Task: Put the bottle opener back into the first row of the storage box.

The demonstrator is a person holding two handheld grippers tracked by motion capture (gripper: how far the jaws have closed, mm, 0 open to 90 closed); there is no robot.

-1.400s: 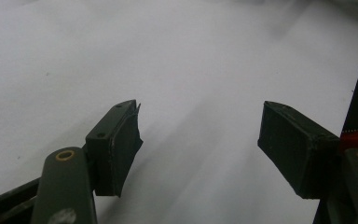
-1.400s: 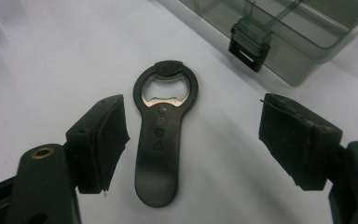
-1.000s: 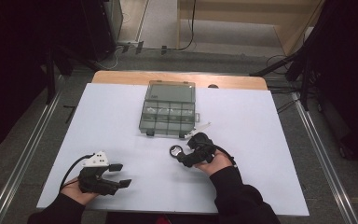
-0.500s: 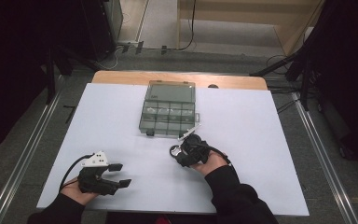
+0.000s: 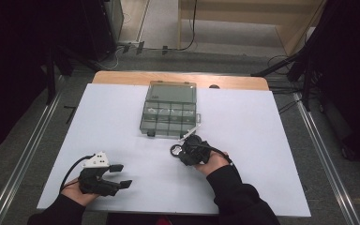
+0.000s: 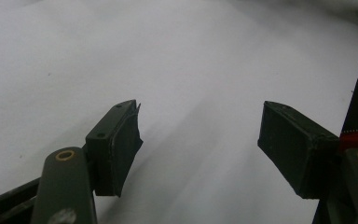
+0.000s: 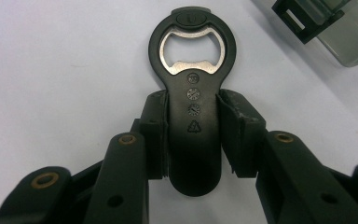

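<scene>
- The right gripper (image 7: 193,135) is clamping a black bottle opener (image 7: 193,93) by its flat handle, one jaw pressing on each long edge, with the ring-shaped head jutting forward over the white surface (image 7: 51,70).
- From the high view, the bottle opener (image 5: 177,149) is sitting just in front of a clear plastic organizer case (image 5: 169,110) at mid-surface — near its front edge, not touching it.
- The opener is looking light and rigid: a smooth moulded plastic body, a bright metal insert lining the mouth, small round stamps running down the handle.
- Judging by that slick plastic, the narrow waist just below the head is likely the surest hold — the handle's straight, parallel sides are giving the pads something to bear on.
- The left gripper (image 6: 198,140) is resting near the front left of the surface, jaws spread wide with nothing between them.
</scene>
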